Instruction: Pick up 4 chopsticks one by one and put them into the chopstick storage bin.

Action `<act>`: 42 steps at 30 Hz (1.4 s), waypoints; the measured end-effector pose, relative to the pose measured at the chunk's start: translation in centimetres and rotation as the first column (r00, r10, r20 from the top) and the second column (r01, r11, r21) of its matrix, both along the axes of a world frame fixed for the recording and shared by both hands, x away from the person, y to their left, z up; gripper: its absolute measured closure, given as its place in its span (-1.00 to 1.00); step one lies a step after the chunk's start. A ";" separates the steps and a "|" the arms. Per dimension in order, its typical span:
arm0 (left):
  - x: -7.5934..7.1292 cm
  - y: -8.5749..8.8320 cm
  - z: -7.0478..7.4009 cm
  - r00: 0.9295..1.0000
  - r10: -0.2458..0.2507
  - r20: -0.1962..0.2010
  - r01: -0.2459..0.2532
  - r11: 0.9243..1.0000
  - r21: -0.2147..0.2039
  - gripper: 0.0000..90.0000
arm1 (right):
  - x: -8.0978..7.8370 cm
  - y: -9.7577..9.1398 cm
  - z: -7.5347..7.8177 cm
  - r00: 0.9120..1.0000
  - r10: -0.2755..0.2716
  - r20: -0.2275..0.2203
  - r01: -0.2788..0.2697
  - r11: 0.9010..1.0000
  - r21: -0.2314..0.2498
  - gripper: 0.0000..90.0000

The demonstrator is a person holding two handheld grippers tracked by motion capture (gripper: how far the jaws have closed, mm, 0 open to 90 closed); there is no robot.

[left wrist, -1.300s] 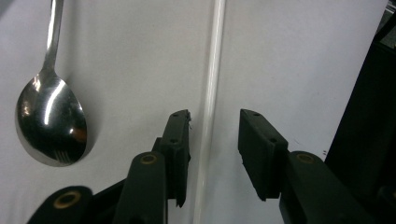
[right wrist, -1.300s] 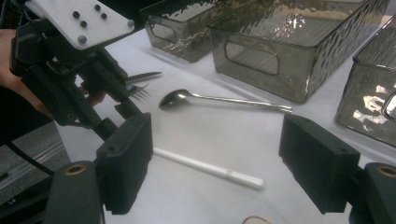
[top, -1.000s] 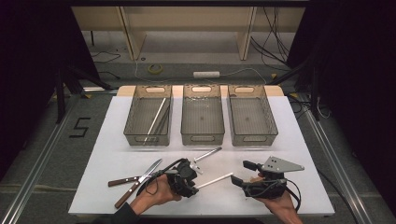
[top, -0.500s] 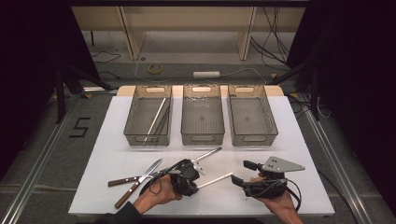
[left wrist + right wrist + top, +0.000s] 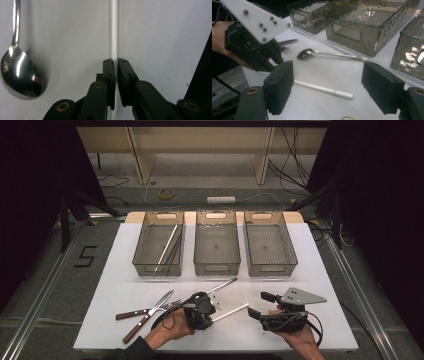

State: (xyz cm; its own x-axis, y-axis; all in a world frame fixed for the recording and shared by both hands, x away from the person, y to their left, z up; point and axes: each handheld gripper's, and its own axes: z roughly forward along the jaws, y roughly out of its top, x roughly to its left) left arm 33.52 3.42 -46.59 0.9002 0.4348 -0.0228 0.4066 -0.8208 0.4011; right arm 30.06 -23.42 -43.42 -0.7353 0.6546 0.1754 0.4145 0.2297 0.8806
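Since the earlier frame my left gripper (image 5: pixel 115 61) has just been closing its jaws; they now pinch the white chopstick (image 5: pixel 230 312), which lies flat on the white table (image 5: pixel 115 285) just beside the spoon (image 5: pixel 18 72). My right gripper (image 5: pixel 327 90) hovers near the chopstick's far end, jaws wide apart, holding nothing.

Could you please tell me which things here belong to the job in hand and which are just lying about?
In hand: white stick, left claw closing on it, left bin.
Lying about: spoon, knife, fork, right claw, open.
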 end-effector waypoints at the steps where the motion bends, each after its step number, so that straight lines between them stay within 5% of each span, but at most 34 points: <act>1: 0.0 0.0 0.0 1.000 -0.008 0.004 0.008 1.000 0.005 0.87 | 0.0 0.0 0.0 1.000 0.000 0.001 0.000 1.000 -0.001 -0.40; 29: 0.4 2.0 2.5 0.997 0.059 0.042 -0.053 0.989 -0.139 0.88 | 0.1 -0.3 0.0 1.000 -0.004 -0.008 0.004 1.000 0.020 -0.40; 42: 0.9 3.8 4.5 0.992 0.113 0.061 -0.098 0.972 -0.213 0.89 | 0.2 -0.4 0.0 1.000 -0.010 -0.011 0.010 1.000 0.027 -0.40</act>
